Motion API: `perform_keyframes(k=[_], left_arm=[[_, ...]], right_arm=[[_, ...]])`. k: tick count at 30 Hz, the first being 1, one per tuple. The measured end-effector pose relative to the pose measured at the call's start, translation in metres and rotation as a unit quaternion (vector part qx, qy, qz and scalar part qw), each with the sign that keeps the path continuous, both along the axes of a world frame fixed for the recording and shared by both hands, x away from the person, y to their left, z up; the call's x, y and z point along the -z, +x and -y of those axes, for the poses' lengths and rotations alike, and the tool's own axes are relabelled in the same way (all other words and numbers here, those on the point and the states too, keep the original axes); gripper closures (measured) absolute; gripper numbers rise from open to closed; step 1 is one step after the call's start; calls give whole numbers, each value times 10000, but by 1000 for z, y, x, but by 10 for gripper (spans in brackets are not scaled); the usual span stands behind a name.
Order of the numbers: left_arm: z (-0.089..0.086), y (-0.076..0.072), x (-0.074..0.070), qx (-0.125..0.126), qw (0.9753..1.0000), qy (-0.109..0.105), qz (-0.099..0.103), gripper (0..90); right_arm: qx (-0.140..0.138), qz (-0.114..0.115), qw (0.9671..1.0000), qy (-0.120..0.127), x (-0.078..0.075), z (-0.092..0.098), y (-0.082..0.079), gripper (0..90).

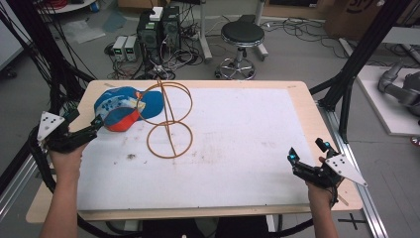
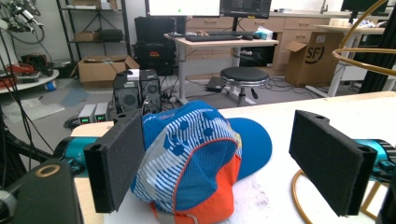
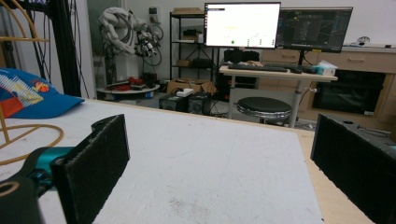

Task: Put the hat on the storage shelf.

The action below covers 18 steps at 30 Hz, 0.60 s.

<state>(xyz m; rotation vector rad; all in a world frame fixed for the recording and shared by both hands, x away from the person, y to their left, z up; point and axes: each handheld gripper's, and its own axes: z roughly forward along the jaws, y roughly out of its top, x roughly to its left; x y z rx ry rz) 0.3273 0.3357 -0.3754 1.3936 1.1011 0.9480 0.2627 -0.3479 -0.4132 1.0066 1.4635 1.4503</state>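
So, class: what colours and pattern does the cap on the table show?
Blue with white stripes and an orange back: the cap, clearest in the left gripper view.

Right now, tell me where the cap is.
The blue and orange cap lies at the table's far left in the high view, touching the wire ring stand on its right, with the open left tongs at its near edge.

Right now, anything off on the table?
Only the white mat: dark smudges left of centre, near the wire stand. The cap sits intact at the far left; the left hand-held gripper is open beside it.
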Motion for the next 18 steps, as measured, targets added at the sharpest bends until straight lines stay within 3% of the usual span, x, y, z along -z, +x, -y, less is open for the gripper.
perform_keyframes(k=[7, 18], left_arm=[[2, 23, -2, 26, 9999, 99, -33, 181], [2, 56, 3, 94, 9995, -15, -294, 176]], right_arm=[[-23, 5, 10000, -9, -1, -2, 0, 41], [-6, 7, 10000, -15, -2, -2, -5, 41]])
